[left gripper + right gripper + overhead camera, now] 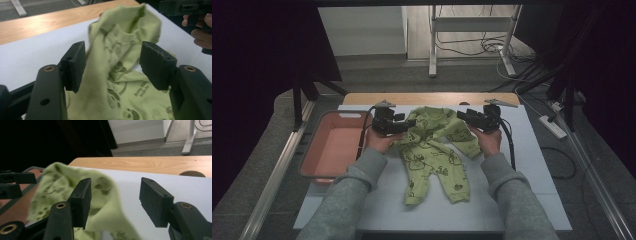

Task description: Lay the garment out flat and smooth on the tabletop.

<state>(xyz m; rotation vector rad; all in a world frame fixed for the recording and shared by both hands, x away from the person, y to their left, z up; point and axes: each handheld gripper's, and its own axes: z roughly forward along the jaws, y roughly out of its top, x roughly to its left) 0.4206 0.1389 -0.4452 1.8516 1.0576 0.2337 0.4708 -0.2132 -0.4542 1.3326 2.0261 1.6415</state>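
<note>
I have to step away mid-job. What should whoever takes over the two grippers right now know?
Left gripper: jaws open, green baby romper cloth loose between them, not pinched.
Right gripper: jaws open, cloth by one jaw, not held.
Romper lies on the white mat, top part bunched, legs flat toward you. Pink bin sits at the left.
Done: both grips let go.
Left: probably tidying or folding the top, then binning.

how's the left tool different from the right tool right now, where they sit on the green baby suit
The left tool sits beside the pink tray, fabric of the green baby suit draped between its open jaws. The right tool is at the suit's opposite sleeve, fabric against one jaw, white mat showing between them. Both are open, gripping nothing.
</note>
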